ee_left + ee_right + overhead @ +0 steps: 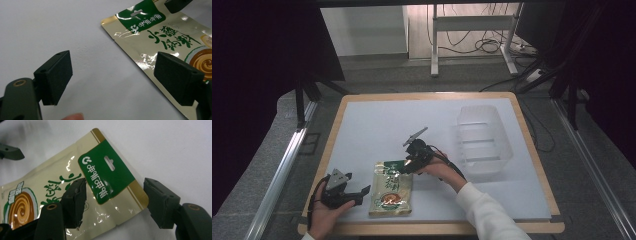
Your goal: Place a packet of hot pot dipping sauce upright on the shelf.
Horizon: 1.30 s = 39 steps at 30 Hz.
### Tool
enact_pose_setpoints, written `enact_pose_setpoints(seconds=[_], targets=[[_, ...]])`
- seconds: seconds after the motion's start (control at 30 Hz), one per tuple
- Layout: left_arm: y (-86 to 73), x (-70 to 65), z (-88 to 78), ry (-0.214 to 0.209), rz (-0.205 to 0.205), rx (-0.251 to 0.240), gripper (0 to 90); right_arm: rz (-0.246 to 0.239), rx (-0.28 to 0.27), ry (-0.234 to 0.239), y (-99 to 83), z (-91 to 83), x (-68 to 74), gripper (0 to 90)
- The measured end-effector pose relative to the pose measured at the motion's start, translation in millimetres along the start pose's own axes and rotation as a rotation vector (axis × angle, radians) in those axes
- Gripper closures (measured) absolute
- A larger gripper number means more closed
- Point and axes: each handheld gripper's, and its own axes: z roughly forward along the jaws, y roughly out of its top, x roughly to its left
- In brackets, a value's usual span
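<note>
A cream and green snack packet lies flat on the white table near its front edge. My right gripper reaches down at the packet's green hanger end. Its jaws stand apart, one over the printed face and the other just past the packet's edge, and neither pad presses on it. My left gripper rests low at the packet's left side. It is open, with bare table between its jaws and one jaw overlapping the packet's edge.
A clear plastic container stands at the right of the table, beyond the right hand. The white tabletop has a wooden rim. Dark stands and cables sit on the floor behind the table.
</note>
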Motion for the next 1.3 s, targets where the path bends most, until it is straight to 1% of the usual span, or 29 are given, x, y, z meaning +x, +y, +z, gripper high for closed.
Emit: enact_pose_setpoints(seconds=[0.07,0.2,0.33,0.47,0.5,0.57,0.7,0.73,0.8,0.9,1.07,1.13,1.2,1.27,1.3], targets=[[0.0,0.1,0.1,0.000,0.000,0.000,15.4,-0.002,-0.003,0.014,0.5,-2.0,0.6,36.7],[0.0,0.5,-0.2,-0.001,-0.001,-0.001,15.4,-0.009,-0.013,0.063,1.1,-8.6,2.1,37.1],[0.1,0.7,-0.4,-0.002,-0.001,-0.002,15.4,-0.020,-0.014,0.100,1.6,-12.2,6.9,37.2],[0.2,0.5,-0.5,-0.002,0.000,-0.003,15.4,-0.020,-0.003,0.117,1.7,-11.1,9.3,37.3],[0.2,0.6,-0.7,-0.002,-0.001,-0.004,15.4,-0.028,0.004,0.123,1.4,-10.2,8.8,37.1],[0.2,0.9,-0.7,-0.001,-0.002,-0.005,15.4,-0.028,0.026,0.137,0.6,-8.4,8.3,36.7],[0.2,0.8,-0.5,-0.003,-0.001,-0.003,15.4,-0.032,0.032,0.127,0.1,-5.5,8.5,36.6],[0.2,0.7,-0.6,-0.002,-0.001,-0.003,15.4,-0.037,0.035,0.123,0.2,-5.0,8.9,37.1],[0.3,0.9,-0.9,-0.002,-0.002,-0.006,15.4,-0.041,0.035,0.100,-0.2,-3.7,10.7,39.9],[0.3,1.0,-1.0,-0.001,-0.002,-0.006,15.4,-0.058,0.032,0.064,-0.5,-2.2,12.0,46.9],[0.3,1.0,-1.0,-0.003,-0.002,-0.005,15.4,-0.093,0.036,-0.027,-1.9,2.0,14.2,61.0],[0.4,1.1,-1.1,-0.002,-0.002,-0.006,15.4,-0.091,0.037,-0.060,-1.9,2.9,15.0,65.9],[0.4,1.1,-1.4,-0.003,-0.002,-0.007,15.4,-0.104,0.041,-0.093,-1.8,4.2,15.7,70.1],[0.4,1.0,-1.6,-0.003,-0.002,-0.007,15.4,-0.112,0.045,-0.117,-1.9,4.9,16.8,75.8],[0.4,1.0,-1.7,-0.003,-0.002,-0.008,15.4,-0.114,0.048,-0.119,-1.7,4.9,16.8,78.3]])
